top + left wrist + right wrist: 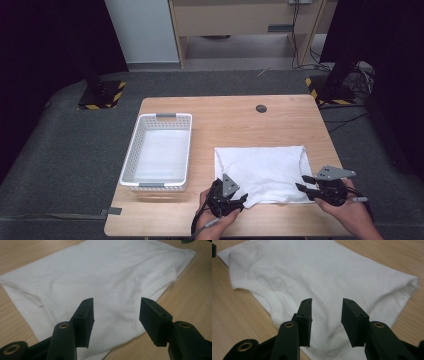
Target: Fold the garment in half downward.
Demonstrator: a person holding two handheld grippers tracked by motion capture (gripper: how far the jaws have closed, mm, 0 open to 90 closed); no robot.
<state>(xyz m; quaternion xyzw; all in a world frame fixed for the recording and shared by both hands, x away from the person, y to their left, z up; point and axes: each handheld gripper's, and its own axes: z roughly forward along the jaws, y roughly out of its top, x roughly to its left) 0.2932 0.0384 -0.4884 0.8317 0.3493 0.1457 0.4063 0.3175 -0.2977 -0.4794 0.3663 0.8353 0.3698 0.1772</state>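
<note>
A white garment (262,172), folded into a rough rectangle, lay flat on the wooden table (240,117) to the right of a white basket (137,142), which looked bare inside. Judging by that, the folding seemed partly done: the cloth was already compact, but it probably wanted another fold, and it had not gone into the basket. The left gripper (239,199) sat at the garment's near left corner and the right gripper (301,183) at its near right edge; both were released, jaws parted above the fabric with nothing pinched between them. The high view gave the layout, with basket, cloth and both hands along the near edge of the table, yet it was too coarse to show whether the pads touched the cloth. The left gripper view (116,307) made that plain: daylight between the pads (86,320) and smooth cloth under them, plus a sleeve seam and a hem running toward the far corner. The right gripper view (327,306) showed a rumpled, thicker layer at the near edge and a folded corner at the far right, perhaps a tucked sleeve.
</note>
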